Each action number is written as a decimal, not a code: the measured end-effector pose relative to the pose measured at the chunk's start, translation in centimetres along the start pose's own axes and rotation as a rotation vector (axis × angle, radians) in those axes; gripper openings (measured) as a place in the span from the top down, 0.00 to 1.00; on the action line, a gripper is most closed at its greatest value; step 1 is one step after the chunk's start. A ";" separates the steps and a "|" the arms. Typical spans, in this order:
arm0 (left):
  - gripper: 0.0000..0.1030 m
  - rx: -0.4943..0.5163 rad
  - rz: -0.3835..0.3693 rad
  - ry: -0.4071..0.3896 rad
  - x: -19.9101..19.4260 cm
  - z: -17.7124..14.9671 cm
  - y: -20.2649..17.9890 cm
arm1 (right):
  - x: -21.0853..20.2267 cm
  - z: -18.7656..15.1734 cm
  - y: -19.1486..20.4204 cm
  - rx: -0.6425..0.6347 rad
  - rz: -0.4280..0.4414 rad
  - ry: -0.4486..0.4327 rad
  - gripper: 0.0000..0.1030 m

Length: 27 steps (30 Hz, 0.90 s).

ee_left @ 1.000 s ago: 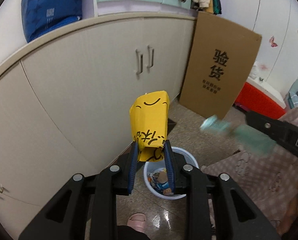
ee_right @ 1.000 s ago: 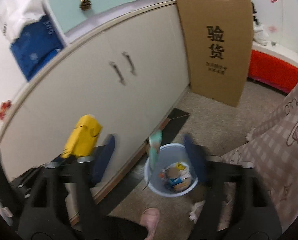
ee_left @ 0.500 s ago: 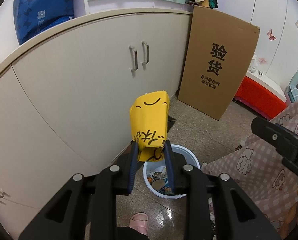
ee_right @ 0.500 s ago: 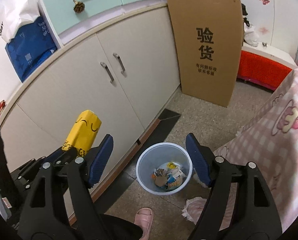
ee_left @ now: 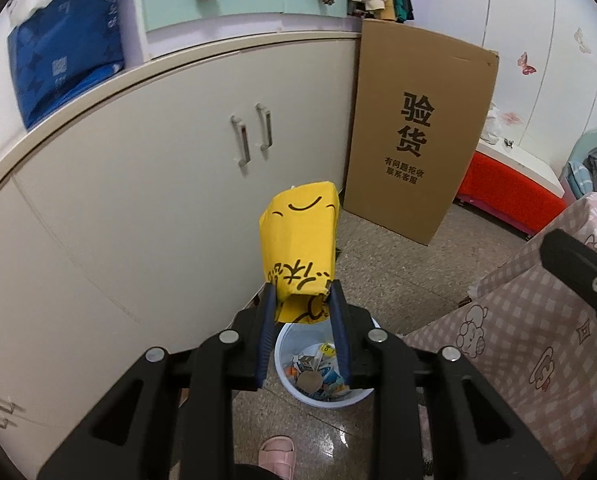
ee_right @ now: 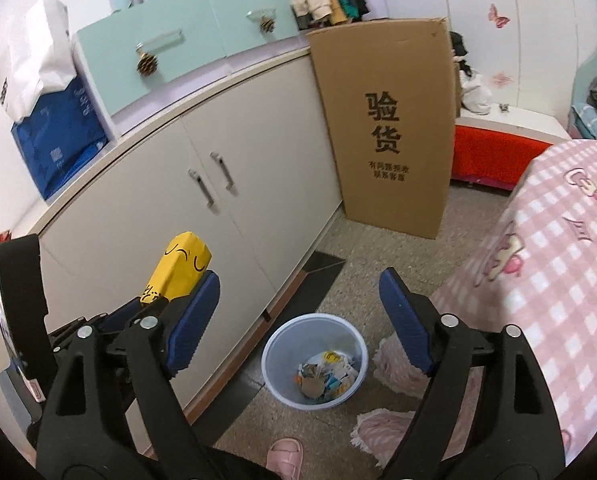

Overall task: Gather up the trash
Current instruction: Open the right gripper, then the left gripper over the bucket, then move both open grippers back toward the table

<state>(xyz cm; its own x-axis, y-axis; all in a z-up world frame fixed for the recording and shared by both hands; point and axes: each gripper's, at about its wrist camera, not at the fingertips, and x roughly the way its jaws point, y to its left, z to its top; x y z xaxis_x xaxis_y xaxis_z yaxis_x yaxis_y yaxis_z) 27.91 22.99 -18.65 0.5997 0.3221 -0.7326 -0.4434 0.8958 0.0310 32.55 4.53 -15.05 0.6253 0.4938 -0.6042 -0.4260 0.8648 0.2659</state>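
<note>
Speckled floor [ee_right: 382,264], round translucent bin [ee_right: 278,350], crumpled scraps [ee_right: 326,372]

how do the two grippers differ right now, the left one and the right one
The left gripper has its jaws closed narrow on a yellow carton; the right gripper holds nothing.
The right gripper's jaws stand wide apart and have just been opening; the left's sit close together.
Both have black frames and blue pads, and both point down toward the bin.
</note>
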 end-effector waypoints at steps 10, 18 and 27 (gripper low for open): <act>0.70 0.037 -0.026 0.011 1.7 2.2 -3.5 | -0.1 0.2 -3.6 0.092 -0.038 -0.050 0.20; 0.24 0.019 -0.029 0.075 3.6 2.6 -4.5 | -0.2 0.3 -3.8 0.095 -0.036 -0.051 0.19; 0.24 0.009 -0.055 0.075 1.8 2.0 -3.6 | -1.7 0.3 -3.5 0.105 -0.039 -0.045 0.19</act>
<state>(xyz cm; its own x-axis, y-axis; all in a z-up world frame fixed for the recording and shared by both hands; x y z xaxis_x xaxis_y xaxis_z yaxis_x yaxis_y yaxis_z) 31.96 20.95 -18.71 0.5713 0.2489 -0.7821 -0.4051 0.9143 -0.0050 33.20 0.68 -14.78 0.6701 0.4611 -0.5817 -0.3310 0.8871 0.3218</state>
